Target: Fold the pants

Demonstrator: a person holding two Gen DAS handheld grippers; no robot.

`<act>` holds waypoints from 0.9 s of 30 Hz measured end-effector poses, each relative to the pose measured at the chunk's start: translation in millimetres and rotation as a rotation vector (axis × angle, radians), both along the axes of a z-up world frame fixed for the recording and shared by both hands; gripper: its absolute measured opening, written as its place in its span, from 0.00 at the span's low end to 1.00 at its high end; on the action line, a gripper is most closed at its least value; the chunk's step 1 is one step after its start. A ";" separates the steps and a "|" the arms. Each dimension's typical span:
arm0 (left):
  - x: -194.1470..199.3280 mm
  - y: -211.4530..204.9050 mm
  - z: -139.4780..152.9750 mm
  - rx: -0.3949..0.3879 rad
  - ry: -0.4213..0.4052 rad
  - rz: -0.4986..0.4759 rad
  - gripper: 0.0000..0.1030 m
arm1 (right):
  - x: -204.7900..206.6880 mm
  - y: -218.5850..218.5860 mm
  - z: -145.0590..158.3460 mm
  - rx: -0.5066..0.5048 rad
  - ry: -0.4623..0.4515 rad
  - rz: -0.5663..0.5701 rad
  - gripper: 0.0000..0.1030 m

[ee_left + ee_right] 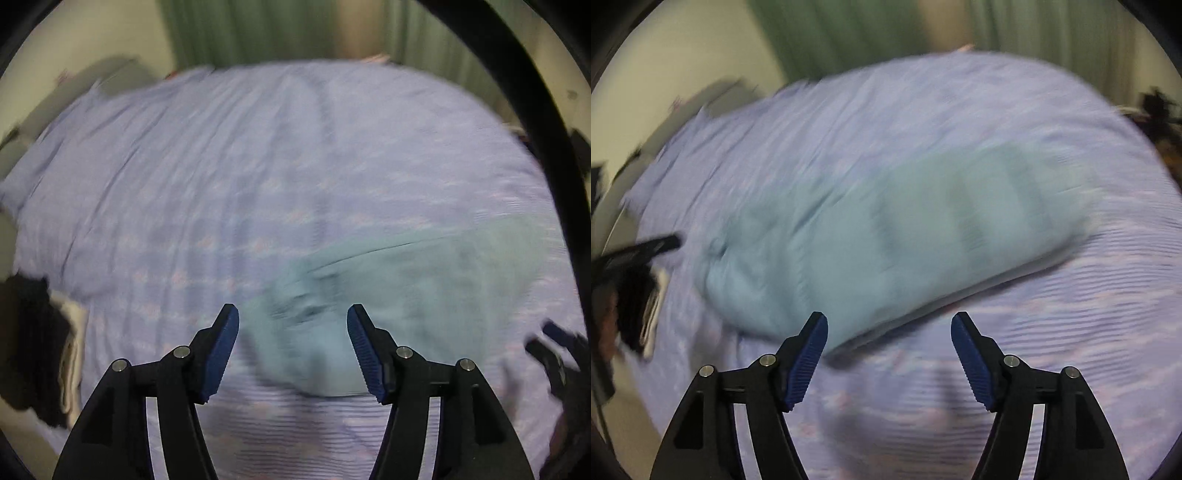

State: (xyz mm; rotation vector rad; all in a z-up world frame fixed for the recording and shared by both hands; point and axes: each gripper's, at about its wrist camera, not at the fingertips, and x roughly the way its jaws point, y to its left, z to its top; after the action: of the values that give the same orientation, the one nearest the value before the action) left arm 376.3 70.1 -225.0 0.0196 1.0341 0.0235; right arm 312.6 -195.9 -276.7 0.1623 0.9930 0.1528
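Observation:
Light teal pants (886, 236) lie on a bed with a lavender striped cover (1052, 332), stretched from lower left to upper right in the right wrist view. In the left wrist view the pants (388, 295) lie ahead and to the right. My left gripper (293, 314) is open and empty, above the near end of the pants. My right gripper (889, 321) is open and empty, above the pants' near edge. Both views are motion-blurred. The right gripper (554, 350) shows at the right edge of the left wrist view, the left gripper (639, 251) at the left edge of the right wrist view.
A black and white pile (44, 350) sits at the bed's left edge. Green curtains (277, 29) hang behind the bed. A cream wall (92, 37) is at the back left. The lavender cover (184, 166) stretches far beyond the pants.

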 end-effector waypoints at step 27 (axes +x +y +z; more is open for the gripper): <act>58.4 -151.1 -106.1 -0.199 0.008 -0.257 0.12 | 109.3 -182.9 -77.8 0.212 -0.012 -0.496 0.84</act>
State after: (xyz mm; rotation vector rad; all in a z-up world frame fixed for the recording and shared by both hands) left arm 434.7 -81.0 -331.1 -0.0285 1.0314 -0.3131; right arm 421.9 -378.8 -354.6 0.5938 0.8966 -0.1961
